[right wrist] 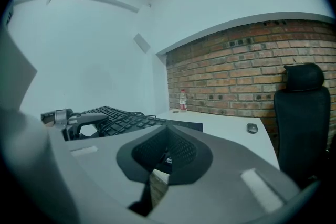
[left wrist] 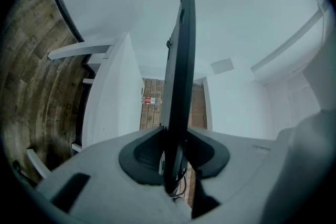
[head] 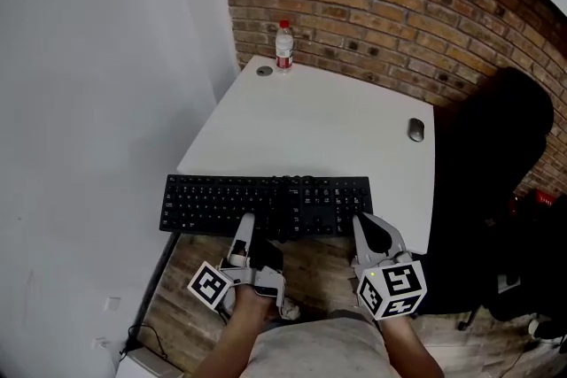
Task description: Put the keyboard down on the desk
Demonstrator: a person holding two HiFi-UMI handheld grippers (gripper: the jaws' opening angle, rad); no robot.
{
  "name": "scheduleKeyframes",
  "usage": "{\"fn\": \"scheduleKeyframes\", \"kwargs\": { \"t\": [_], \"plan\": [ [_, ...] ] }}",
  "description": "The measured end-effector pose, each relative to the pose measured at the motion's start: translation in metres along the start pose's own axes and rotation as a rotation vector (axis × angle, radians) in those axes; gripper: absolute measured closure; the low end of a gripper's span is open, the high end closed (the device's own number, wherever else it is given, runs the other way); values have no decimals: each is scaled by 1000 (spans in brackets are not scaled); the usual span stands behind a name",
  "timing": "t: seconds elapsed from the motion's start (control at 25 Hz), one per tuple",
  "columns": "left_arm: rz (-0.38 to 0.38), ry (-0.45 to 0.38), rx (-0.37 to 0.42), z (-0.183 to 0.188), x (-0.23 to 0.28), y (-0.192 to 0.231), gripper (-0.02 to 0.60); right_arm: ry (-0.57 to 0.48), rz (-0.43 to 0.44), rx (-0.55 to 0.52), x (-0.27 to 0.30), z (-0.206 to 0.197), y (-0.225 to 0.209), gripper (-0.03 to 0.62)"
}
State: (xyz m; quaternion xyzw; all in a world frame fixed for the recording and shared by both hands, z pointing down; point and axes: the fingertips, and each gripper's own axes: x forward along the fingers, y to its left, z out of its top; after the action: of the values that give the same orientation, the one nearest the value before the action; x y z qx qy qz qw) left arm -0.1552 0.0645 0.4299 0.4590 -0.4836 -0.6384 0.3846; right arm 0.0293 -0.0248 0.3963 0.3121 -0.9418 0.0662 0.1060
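Brick wall at the back, plain white wall on the left, and a white table (head: 310, 124) tucked into that corner over a wood-plank floor (head: 182, 297). On the table, a water bottle (head: 283, 44) is stood at the far corner and a mouse (head: 415, 129) is parked near the right edge, well apart from each other, with a black office chair (head: 496, 146) just beside that side. The keyboard (head: 266, 204) is being held flat, keys up, along the table's near edge, its left end poking out past the corner; whether it's touching the top can't really be told. It's gripped by its near long edge at both ends. The left gripper (head: 244, 232) is reached forward and rolled over, and its jaws are clamped on the board, which is seen edge-on in the left gripper view. The right gripper (head: 363, 226) is aimed forward too, jaws pinched narrow on the board's edge. Both forearms (head: 235, 345) are brought in from the bottom of the head view, roughly parallel.
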Motion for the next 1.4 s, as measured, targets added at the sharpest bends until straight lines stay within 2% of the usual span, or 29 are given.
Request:
{"fn": "scheduleKeyframes", "kwargs": {
  "t": [0.24, 0.48, 1.08, 1.4],
  "plan": [
    [-2, 31, -13, 3, 24, 15, 494, -2, -32, -1, 16, -4, -13, 585],
    [0, 66, -27, 2, 56, 50, 494, -6, -51, 9, 51, -20, -36, 585],
    [24, 149, -19, -10, 184, 86, 494, 18, -67, 73, 141, 4, -110, 585],
    [51, 188, -26, -27, 235, 113, 494, 28, -85, 105, 171, 11, -154, 585]
  ]
}}
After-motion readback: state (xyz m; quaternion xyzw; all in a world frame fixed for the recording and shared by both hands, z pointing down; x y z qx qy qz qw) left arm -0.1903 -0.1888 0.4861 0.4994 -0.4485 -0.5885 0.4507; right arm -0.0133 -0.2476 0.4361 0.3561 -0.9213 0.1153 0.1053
